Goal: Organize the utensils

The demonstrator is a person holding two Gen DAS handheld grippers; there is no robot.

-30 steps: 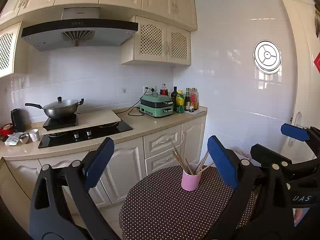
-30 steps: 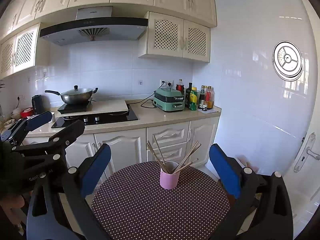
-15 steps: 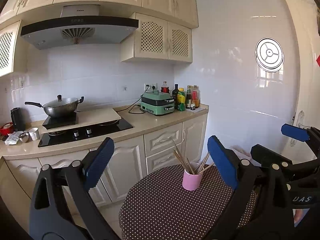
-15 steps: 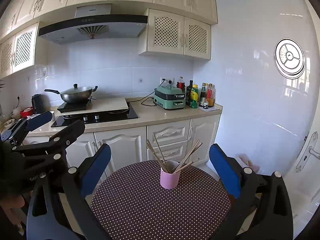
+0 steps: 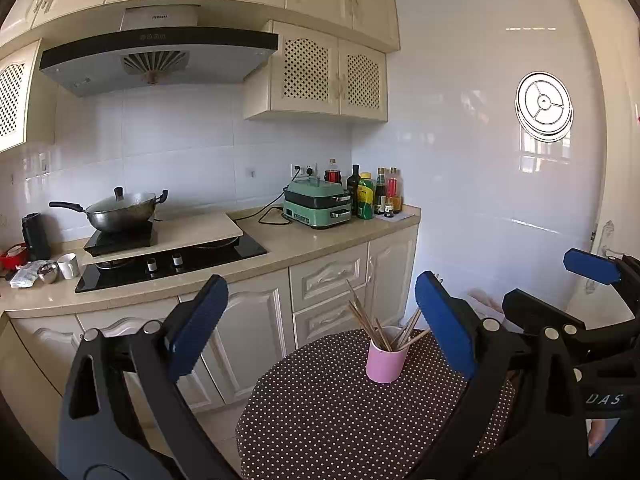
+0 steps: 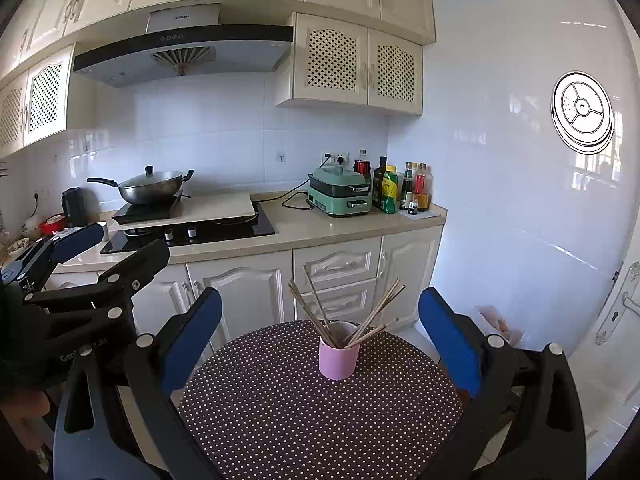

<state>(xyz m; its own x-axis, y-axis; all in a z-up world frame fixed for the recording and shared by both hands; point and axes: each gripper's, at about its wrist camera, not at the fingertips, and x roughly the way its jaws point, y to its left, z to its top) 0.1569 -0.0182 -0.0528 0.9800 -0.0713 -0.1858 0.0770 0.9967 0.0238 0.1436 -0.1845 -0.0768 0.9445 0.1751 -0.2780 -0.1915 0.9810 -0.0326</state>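
A pink cup [image 5: 385, 364] holding several wooden chopsticks [image 5: 366, 320] stands upright on a small round table with a brown polka-dot cloth [image 5: 320, 412]. In the right wrist view the cup [image 6: 338, 356] sits near the table's far side, chopsticks [image 6: 352, 308] fanned out. My left gripper [image 5: 320, 320] is open and empty, held above the table's near left side. My right gripper [image 6: 320, 332] is open and empty, above the table with the cup between its fingers in view but farther off. Each gripper shows at the edge of the other's view.
Beyond the table runs a kitchen counter [image 6: 312, 232] with a hob, a lidded wok [image 6: 150, 188], a green electric cooker [image 6: 340, 196] and several bottles [image 6: 404, 192]. Cream cabinets [image 6: 248, 292] stand below. A white tiled wall [image 6: 520, 200] and a door are at right.
Both cameras have tilted slightly down and shifted a little; the cup sits marginally lower in each view. Both grippers stay open and empty.
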